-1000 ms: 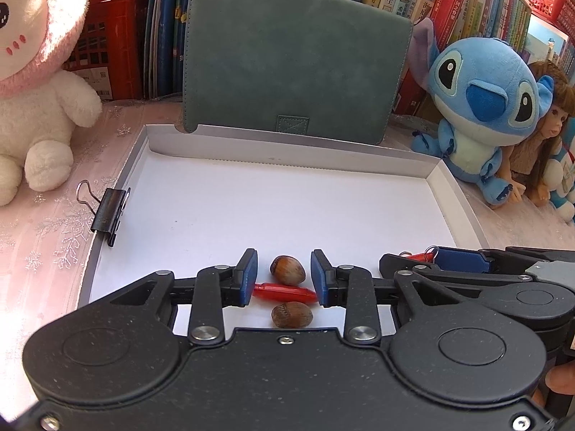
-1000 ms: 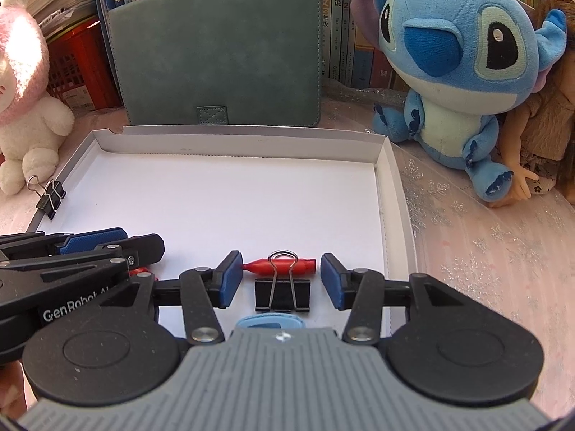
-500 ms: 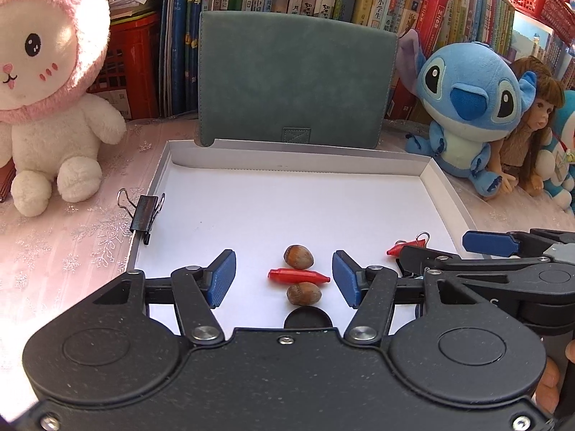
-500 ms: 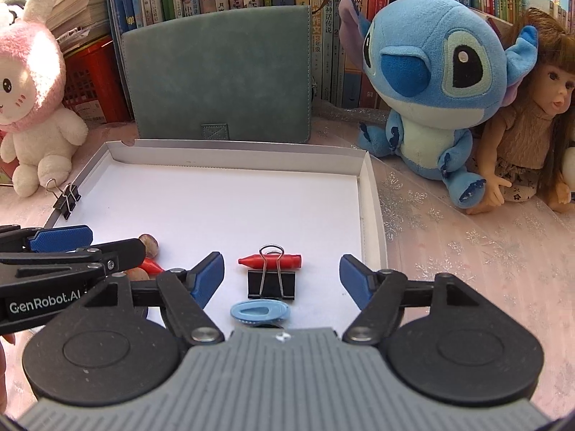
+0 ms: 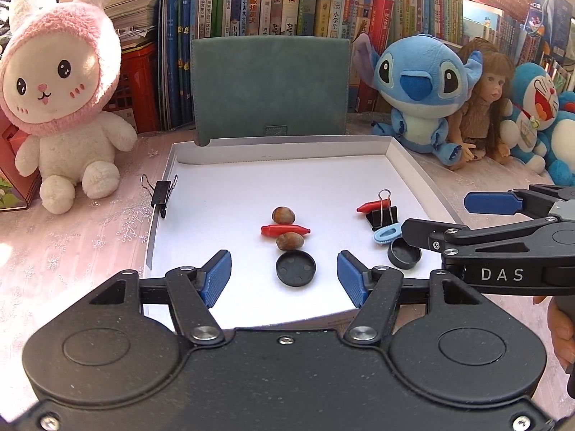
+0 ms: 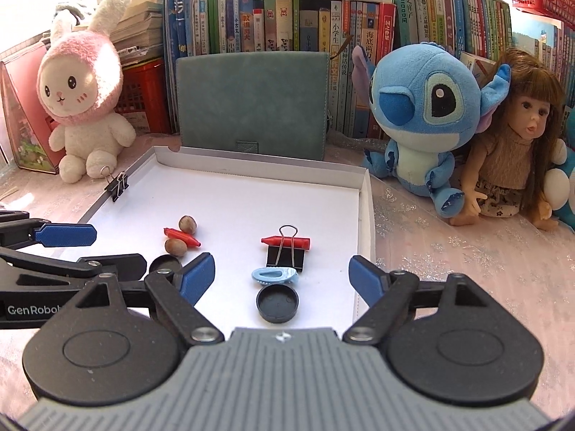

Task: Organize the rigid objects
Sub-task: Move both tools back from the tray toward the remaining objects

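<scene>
A white shallow box [image 5: 179, 165] [image 6: 364, 215] lies on the table. In its left group are two hazelnuts [image 5: 283, 214] [image 5: 289, 241], a red crayon [image 5: 285, 230] between them, and a black cap [image 5: 296, 269]. In its right group are a red crayon [image 6: 285, 241], a black binder clip [image 6: 285, 258], a light blue clip [image 6: 275, 275] and a black cap [image 6: 277, 303]. My left gripper [image 5: 284, 282] is open and empty, just short of the left group. My right gripper [image 6: 282, 276] is open and empty around the right group's near end.
Another binder clip [image 5: 161, 194] grips the box's left wall. A green felt case [image 5: 269, 86] stands behind the box. A pink rabbit plush [image 5: 61, 107] sits left. A Stitch plush [image 6: 424, 118] and a doll [image 6: 514, 158] sit right. Books line the back.
Both grippers have pulled back toward me and opened wider. The left one has let go of the red crayon between the hazelnuts. The black caps have come into view.
</scene>
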{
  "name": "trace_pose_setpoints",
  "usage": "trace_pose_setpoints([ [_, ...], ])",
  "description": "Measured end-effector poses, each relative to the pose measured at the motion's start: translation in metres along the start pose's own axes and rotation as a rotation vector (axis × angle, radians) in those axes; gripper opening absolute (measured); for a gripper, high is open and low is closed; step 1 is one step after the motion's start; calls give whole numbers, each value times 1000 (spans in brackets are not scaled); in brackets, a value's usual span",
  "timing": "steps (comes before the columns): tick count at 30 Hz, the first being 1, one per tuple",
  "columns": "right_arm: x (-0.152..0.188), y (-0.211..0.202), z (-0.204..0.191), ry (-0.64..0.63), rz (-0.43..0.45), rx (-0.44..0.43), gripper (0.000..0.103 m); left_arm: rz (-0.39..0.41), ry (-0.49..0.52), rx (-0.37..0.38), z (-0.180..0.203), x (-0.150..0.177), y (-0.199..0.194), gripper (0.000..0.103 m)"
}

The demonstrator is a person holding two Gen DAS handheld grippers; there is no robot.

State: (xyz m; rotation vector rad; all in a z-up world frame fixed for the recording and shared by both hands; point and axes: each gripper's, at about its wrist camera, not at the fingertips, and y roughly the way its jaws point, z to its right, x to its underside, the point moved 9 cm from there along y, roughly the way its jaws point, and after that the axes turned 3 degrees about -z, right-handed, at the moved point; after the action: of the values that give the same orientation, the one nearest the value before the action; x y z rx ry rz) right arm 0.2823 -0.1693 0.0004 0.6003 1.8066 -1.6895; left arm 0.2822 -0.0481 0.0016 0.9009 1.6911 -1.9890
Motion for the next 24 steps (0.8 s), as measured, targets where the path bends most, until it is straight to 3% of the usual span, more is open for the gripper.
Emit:
trace_pose_setpoints([
  [24, 69, -77, -29, -128, 200, -42, 100, 82, 37, 15, 19, 93, -61, 69],
])
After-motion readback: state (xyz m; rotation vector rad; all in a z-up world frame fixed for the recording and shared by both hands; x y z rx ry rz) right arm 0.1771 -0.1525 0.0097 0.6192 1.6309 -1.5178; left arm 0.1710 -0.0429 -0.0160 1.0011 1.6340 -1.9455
